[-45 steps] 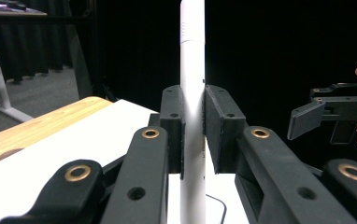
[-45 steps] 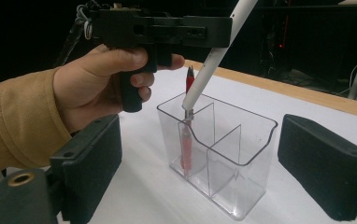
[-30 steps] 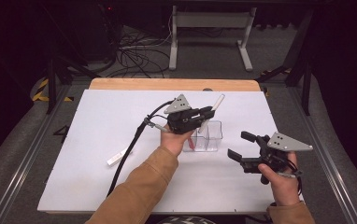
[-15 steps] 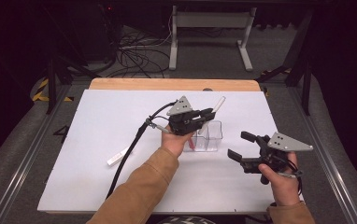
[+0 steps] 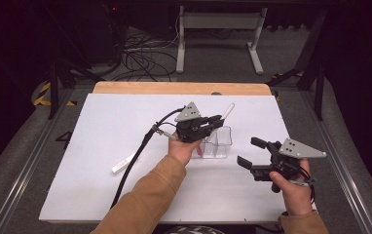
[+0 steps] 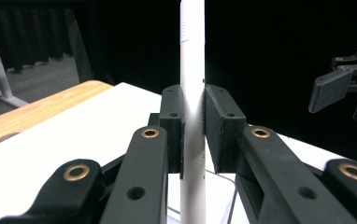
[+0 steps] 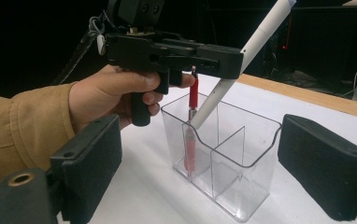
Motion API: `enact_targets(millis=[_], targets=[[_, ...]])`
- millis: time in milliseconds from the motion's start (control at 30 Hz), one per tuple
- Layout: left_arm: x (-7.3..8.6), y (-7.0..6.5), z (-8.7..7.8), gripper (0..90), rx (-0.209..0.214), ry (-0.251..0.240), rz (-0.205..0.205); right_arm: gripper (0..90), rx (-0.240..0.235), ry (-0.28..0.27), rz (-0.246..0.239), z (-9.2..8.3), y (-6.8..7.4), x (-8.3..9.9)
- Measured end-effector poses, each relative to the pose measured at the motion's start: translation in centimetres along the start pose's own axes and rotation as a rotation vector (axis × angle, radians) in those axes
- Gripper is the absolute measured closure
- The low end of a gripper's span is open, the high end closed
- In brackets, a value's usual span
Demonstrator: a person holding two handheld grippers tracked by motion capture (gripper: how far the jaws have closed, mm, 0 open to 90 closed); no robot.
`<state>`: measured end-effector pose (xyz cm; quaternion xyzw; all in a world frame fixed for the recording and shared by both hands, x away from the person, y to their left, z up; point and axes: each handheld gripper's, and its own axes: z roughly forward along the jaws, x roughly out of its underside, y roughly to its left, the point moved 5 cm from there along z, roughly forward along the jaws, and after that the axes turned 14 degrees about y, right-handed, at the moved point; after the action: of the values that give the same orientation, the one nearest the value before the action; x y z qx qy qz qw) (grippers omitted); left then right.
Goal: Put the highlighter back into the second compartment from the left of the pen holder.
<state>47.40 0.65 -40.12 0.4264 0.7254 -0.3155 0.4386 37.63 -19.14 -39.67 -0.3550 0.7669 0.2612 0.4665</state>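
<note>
Item: white pen (image 7: 242,56), clenched in our left tongs (image 5: 216,120), tip tilted into the clear organiser's (image 7: 242,186) compartment beside the red pen (image 7: 191,140). Right tongs (image 5: 252,151) released, near, on desk (image 5: 101,122). We should straighten it, lower, then release.

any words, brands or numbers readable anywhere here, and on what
None can be read.
white pen clamped in the left gripper: no print shows on its barrel.
red pen in the clear organizer: no lettering shows.
white pen on the table: too small to tell.
right gripper: bare black pads, no marking.
</note>
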Motion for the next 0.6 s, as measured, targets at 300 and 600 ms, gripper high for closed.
enact_targets(millis=[300,600], targets=[[0.7,-0.23,-0.29,78.3,-0.009,0.046,0.012,14.2,0.003,0.003,0.0,0.06,0.02,0.01],[1.03,-0.7,-0.48,78.2,-0.039,0.099,0.051,14.2,0.003,0.001,-0.001,0.06,0.04,0.0]])
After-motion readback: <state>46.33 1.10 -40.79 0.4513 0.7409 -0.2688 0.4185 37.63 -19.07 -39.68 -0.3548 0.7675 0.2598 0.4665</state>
